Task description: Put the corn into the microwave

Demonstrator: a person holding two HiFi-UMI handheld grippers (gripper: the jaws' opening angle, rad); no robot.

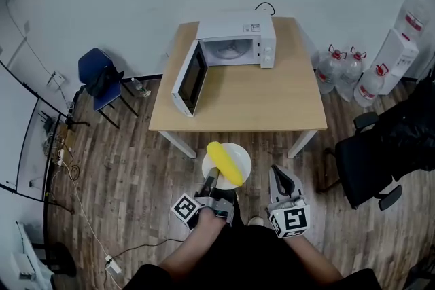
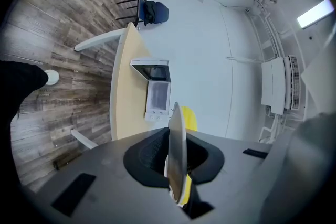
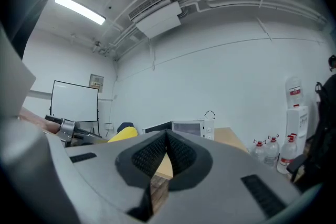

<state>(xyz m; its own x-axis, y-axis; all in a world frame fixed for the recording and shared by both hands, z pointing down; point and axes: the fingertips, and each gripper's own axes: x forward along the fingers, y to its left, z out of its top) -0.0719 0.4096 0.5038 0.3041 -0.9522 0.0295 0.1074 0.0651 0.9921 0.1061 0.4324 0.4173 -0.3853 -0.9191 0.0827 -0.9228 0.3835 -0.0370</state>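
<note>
the left gripper (image 1: 210,180) is clamped on the near rim of a white plate (image 1: 239,158), and the corn (image 1: 223,162) lies across that plate. the cob therefore rides on a steady base rather than being squeezed directly, which would likely let it roll or slip. plate and corn hang in the air well short of the microwave (image 1: 238,41), just off the near edge of the desk (image 1: 265,98) on which the microwave stands. the microwave's door (image 1: 189,78) is swung wide, leaving the cavity open toward the person, evidently ready for the load. the right gripper (image 1: 281,176), equally far from the microwave, has its jaws pressed together on nothing, probably free to shut the door afterwards.
</note>
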